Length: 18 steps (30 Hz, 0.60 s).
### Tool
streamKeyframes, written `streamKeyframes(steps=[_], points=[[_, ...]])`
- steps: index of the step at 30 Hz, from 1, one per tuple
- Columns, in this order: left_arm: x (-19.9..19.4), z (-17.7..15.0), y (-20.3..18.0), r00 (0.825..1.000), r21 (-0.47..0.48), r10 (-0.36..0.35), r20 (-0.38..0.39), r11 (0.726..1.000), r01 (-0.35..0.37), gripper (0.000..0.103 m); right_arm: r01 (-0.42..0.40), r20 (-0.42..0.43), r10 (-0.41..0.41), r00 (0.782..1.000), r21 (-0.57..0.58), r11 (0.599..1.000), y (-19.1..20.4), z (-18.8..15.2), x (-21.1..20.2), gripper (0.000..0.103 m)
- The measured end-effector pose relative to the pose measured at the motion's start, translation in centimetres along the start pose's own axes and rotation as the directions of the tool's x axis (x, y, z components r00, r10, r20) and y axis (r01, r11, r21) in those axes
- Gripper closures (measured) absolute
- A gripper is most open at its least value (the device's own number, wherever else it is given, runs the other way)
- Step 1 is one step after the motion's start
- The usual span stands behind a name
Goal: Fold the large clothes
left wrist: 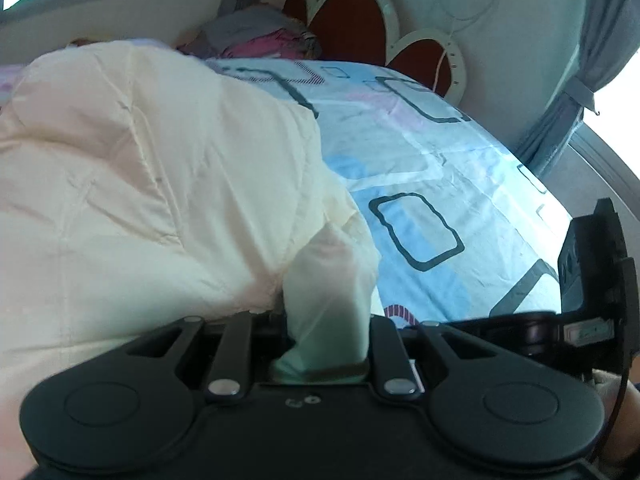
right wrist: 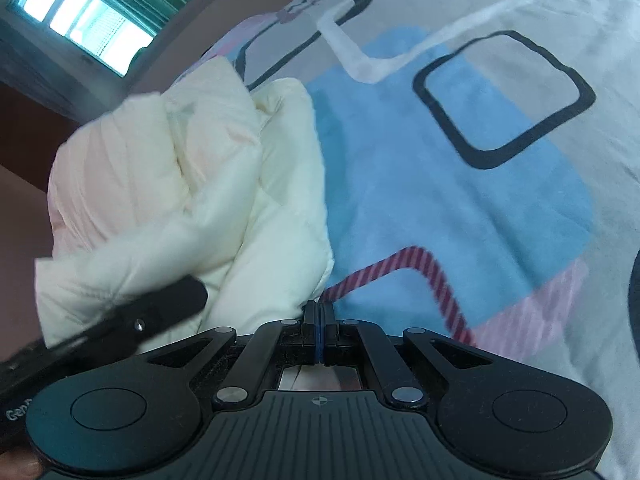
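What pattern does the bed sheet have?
Bed sheet: blue patches with dark rounded rectangles; clearest in right wrist view.

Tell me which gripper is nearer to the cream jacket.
Left. The left gripper is clamped on the cream jacket; the right gripper, shut and empty, sits beside its edge.

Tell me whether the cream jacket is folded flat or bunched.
Bunched: the cream jacket stands in puffy humps on the bedsheet, one part pinched in the left tool.

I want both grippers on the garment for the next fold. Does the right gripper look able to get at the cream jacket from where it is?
Probably yes. The right gripper is shut on nothing, the cream jacket bunched just left of it on the bedsheet, nothing between.
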<state>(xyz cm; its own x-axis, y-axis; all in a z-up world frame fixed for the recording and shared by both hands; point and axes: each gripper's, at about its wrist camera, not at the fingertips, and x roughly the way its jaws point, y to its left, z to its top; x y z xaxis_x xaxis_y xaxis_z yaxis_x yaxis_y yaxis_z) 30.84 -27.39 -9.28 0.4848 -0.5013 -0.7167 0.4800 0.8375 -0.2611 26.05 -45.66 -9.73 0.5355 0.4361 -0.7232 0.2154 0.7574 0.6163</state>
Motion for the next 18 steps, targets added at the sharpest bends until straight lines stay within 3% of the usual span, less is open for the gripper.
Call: streamKeyframes(steps=[1,4,5,6,7,8,10,12,15,18], points=[[-0.3,0.1,0.0,1.0,-0.011,-0.008,-0.001,1.0,0.008,0.081,0.006,0.015,-0.006,1.0,0.004,1.0,-0.2,0.3,-0.5,0.103],[-2.5,0.5,-0.5,0.998,-0.021,-0.038,0.044,0.999,0.039,0.059,0.011,0.053,-0.012,0.999,0.023,1.0,-0.9,1.5,-1.7,0.103],[-3.5,0.5,-0.6,0.996,-0.025,-0.054,0.068,0.998,0.056,0.042,0.005,0.066,-0.007,0.998,0.027,1.0,-0.9,1.9,-2.2,0.094],[-4.8,0.4,-0.5,0.992,-0.037,-0.086,0.097,0.995,0.09,0.024,0.006,0.087,-0.008,0.996,0.028,1.0,-0.9,2.2,-2.8,0.079],[-6.2,0.4,-0.5,0.984,-0.048,-0.123,0.132,0.99,0.131,0.02,0.005,0.11,-0.008,0.994,0.022,1.0,-0.7,2.3,-3.5,0.038],[-7.4,0.3,-0.2,0.973,-0.056,-0.161,0.164,0.984,0.172,0.018,0.001,0.15,-0.001,0.989,0.004,1.0,-0.4,2.5,-4.3,0.029],[-9.7,0.5,0.5,0.948,-0.075,-0.229,0.222,0.965,0.251,0.019,-0.022,0.189,0.027,0.982,-0.03,0.999,0.5,2.9,-5.7,0.029],[-11.9,0.4,2.1,0.926,-0.086,-0.22,0.307,0.962,0.257,0.03,-0.061,0.216,0.071,0.974,-0.051,0.997,1.5,3.4,-6.7,0.029],[-12.8,0.6,6.2,0.936,-0.164,-0.039,0.349,0.981,0.102,0.048,-0.114,0.238,0.137,0.961,-0.107,0.988,3.9,4.5,-7.3,0.029],[-12.4,0.8,11.7,0.925,-0.289,0.073,0.373,0.957,0.041,0.061,-0.159,0.22,0.201,0.954,-0.196,0.968,7.2,6.1,-6.8,0.029]])
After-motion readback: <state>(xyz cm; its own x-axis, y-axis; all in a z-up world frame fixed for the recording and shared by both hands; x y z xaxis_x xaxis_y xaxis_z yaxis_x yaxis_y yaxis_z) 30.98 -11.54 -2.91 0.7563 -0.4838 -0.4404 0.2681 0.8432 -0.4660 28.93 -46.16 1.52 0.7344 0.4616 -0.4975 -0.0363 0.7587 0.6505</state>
